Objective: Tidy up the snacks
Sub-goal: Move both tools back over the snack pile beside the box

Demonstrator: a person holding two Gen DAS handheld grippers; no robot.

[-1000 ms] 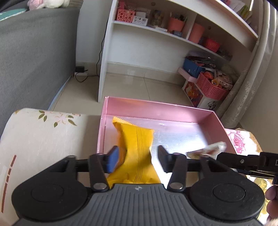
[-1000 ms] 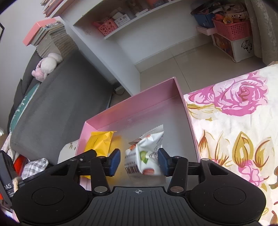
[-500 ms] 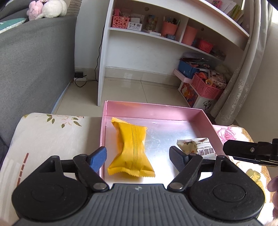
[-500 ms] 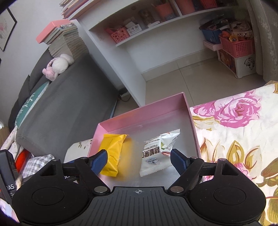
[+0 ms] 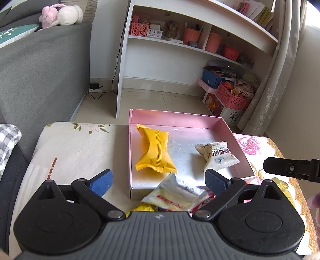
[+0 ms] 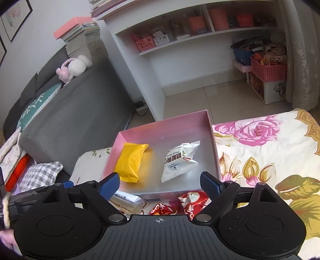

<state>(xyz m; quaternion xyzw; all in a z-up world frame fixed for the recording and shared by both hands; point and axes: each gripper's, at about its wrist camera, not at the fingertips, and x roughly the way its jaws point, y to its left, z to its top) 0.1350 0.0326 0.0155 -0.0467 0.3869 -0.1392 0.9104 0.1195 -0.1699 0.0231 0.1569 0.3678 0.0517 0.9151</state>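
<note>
A pink box [image 5: 174, 118] [image 6: 160, 128] stands on the floral-cloth table. Inside lie a yellow snack packet [image 5: 155, 152] [image 6: 132, 160] on the left and a white snack packet [image 5: 217, 155] [image 6: 179, 161] on the right. In front of the box lie a white-yellow packet [image 5: 176, 195] [image 6: 127, 203] and red wrapped snacks [image 6: 180, 203]. My left gripper [image 5: 158, 180] is open and empty, above the loose packets near the box's front wall. My right gripper [image 6: 160, 185] is open and empty, above the red snacks.
A floral cloth [image 6: 270, 156] covers the table. A grey sofa [image 5: 40, 66] stands left, with a plush toy [image 5: 62, 15] on top. A white shelf unit [image 5: 180, 50] and pink baskets [image 5: 232, 98] stand beyond the table.
Both grippers have opened, let go of the yellow and white packets in the box, and drawn back toward me. The loose snacks in front of the box have come into view.
</note>
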